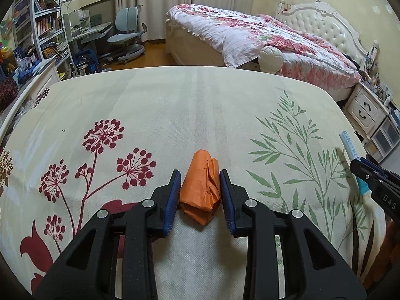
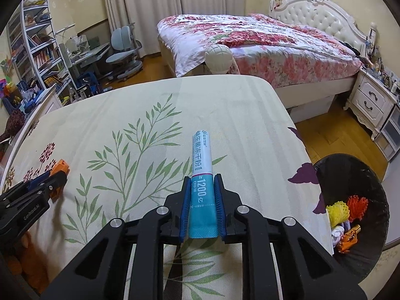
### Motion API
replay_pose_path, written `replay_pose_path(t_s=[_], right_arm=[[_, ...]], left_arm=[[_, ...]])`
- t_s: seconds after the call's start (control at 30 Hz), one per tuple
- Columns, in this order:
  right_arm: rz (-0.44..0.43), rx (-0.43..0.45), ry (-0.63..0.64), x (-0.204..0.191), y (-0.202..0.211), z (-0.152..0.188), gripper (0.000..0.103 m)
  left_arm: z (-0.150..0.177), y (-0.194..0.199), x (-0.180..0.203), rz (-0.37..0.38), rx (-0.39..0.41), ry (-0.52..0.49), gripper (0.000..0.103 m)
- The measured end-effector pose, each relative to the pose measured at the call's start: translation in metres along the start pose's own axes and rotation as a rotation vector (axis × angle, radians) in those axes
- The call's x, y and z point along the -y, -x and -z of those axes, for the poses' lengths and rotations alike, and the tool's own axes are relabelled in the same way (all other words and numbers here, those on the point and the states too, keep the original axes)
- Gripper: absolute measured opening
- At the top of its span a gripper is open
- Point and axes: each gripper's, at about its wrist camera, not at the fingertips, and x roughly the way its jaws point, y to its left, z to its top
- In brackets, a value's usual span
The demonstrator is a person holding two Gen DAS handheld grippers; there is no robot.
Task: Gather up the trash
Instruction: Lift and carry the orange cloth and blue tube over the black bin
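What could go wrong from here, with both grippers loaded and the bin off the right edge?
1. The right gripper pinches the teal sachet only at its lower end; the long free end could swing or slip out.
2. The left gripper holds crumpled orange paper, which may compress and drop.
3. The black bin sits below the table edge, so an early release could land on the floor.
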Motion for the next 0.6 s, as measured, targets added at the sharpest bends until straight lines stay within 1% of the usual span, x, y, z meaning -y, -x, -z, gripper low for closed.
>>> replay_pose_path(t_s=[0.27, 0.6], right_arm=[[-0.012, 0.011, 0.001, 0.0, 0.016, 0.016, 0.02], [-0.023, 0.013, -0.011, 0.005, 0.03, 0.037, 0.02]], left_arm=[[0.013, 0.013, 0.006, 0.015, 0.005, 0.0, 0.031], [0.029, 0.025, 0.028, 0.047, 0.006, -0.017, 0.031]])
